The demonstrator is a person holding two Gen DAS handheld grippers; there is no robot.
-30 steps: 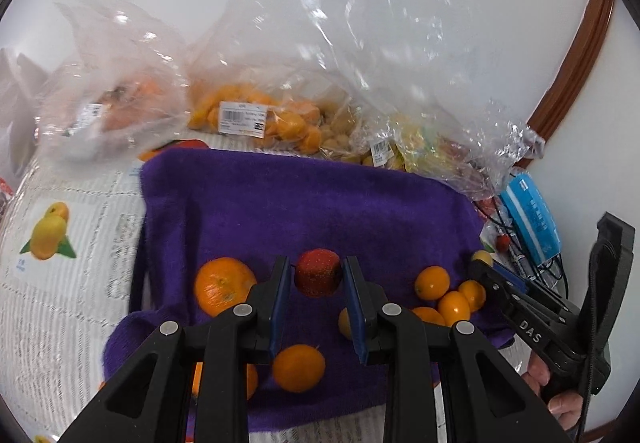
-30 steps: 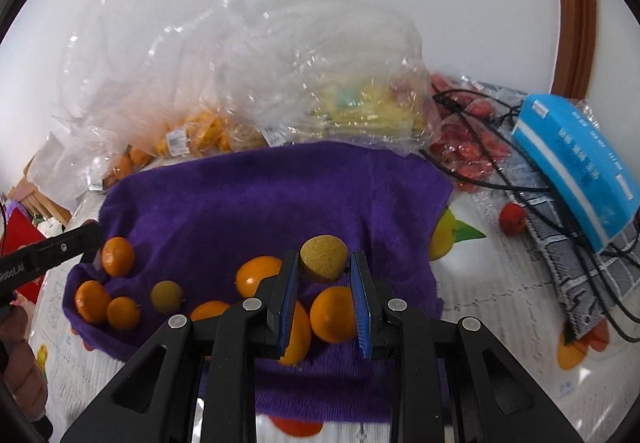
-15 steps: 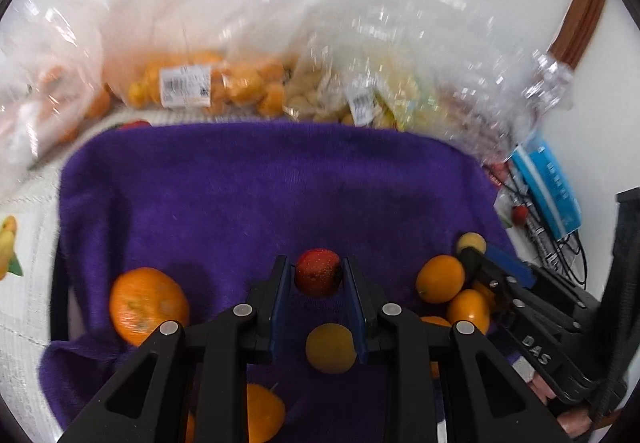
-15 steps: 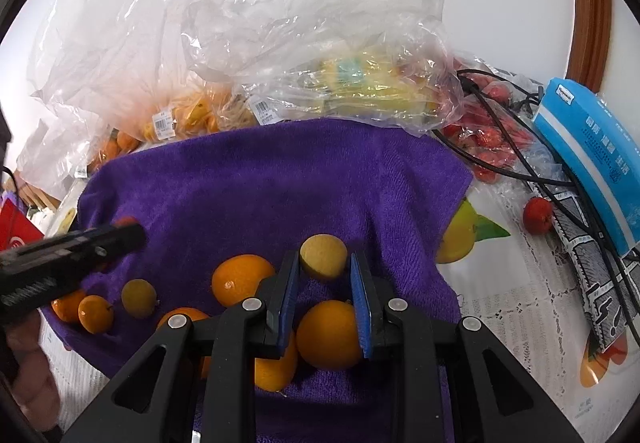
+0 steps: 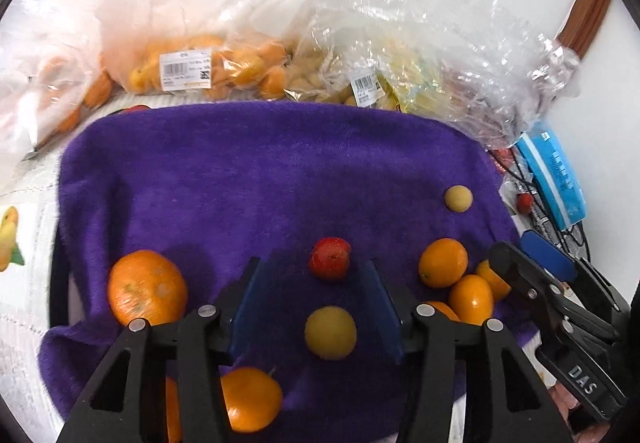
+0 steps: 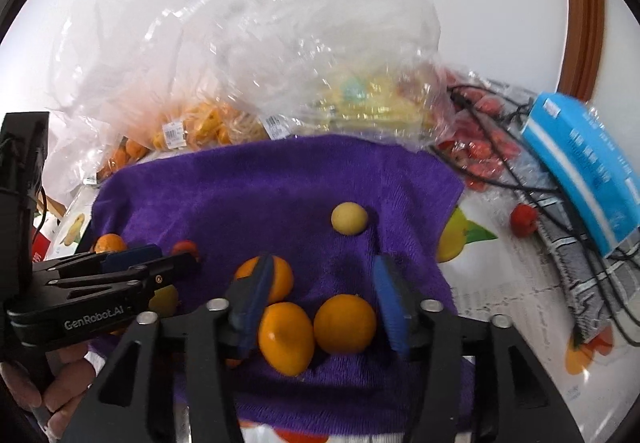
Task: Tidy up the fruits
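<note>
Fruits lie scattered on a purple towel (image 5: 256, 171) spread over a printed tablecloth (image 6: 504, 283). In the left wrist view the left gripper (image 5: 316, 291) hangs over the near part of the towel with its jaws opening; a small red fruit (image 5: 330, 258) sits on the cloth between the blue pads, touched by neither, and a yellow fruit (image 5: 330, 332) lies just nearer, also between the fingers. A large orange (image 5: 147, 288) rests to the left, and a cluster of small oranges (image 5: 456, 283) lies to the right beside the right gripper (image 5: 516, 259).

In the right wrist view the right gripper (image 6: 324, 291) has its jaws opening too. A pale yellow round fruit (image 6: 349, 218) rests on the towel beyond the fingertips, free of them. Two oranges (image 6: 316, 331) lie on the cloth between the fingers, near the base.

Clear plastic bags of fruit (image 5: 224, 63) are heaped along the far edge against the wall, and a blue box (image 6: 580, 171) lies far right among black cables (image 6: 516, 183).
</note>
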